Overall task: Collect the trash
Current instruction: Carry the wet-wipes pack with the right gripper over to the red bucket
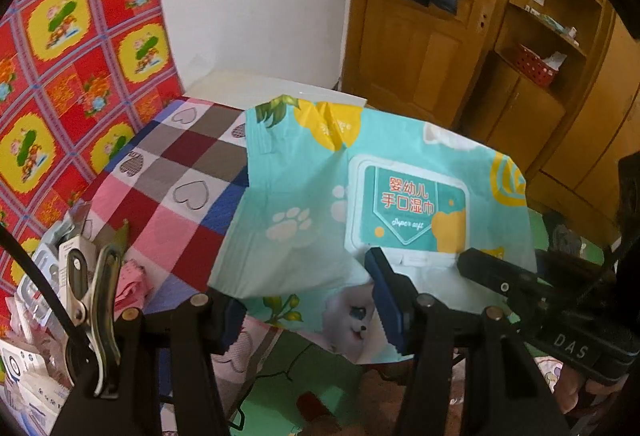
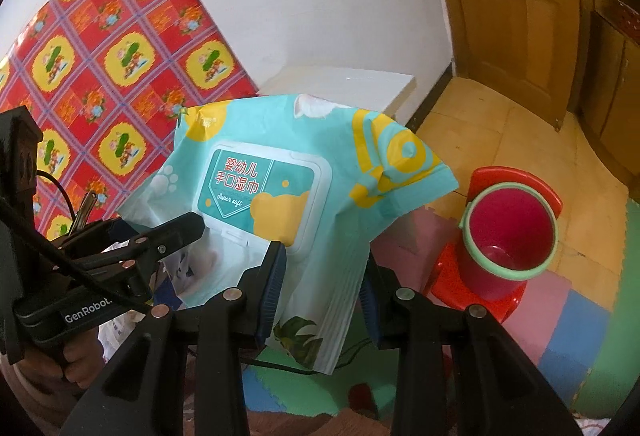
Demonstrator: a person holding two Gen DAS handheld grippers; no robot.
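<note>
At nine o'clock in the left wrist view, a red wall covering printed with yellow medallions [image 1: 72, 48] fills the background. Below it, at seven o'clock, small cartons and crumpled pink scraps [image 1: 36, 316] crowd the edge of a pink, brown and blue checked cloth with heart shapes [image 1: 172, 172], which covers a raised surface.

In the centre, a floppy turquoise plastic wet-wipe pack with a white flip lid, paw prints and a white puppy [image 1: 320, 196] hangs in the air, spread nearly flat. The left gripper [image 1: 308, 312], with black arms and blue pads, clamps the pack's near edge at six o'clock; the pack passes between the pads. At four o'clock the right gripper [image 1: 492, 268] reaches in from the side.

In the right wrist view, the right gripper [image 2: 320, 300] pinches the pack's lower corner between its blue pads, and the film creases there. The pack probably needs both holds because it looks limp and nearly empty, so it would fold under a single pinch.

At three o'clock, on the floor of coloured foam mats, a dark red plastic bucket with a pale green rim [image 2: 508, 232] stands open-mouthed on a red plastic stool [image 2: 516, 296]. The bucket is empty and looks like the likely place for the trash. The pack is above and beside it, at about ten o'clock from its mouth.
</note>
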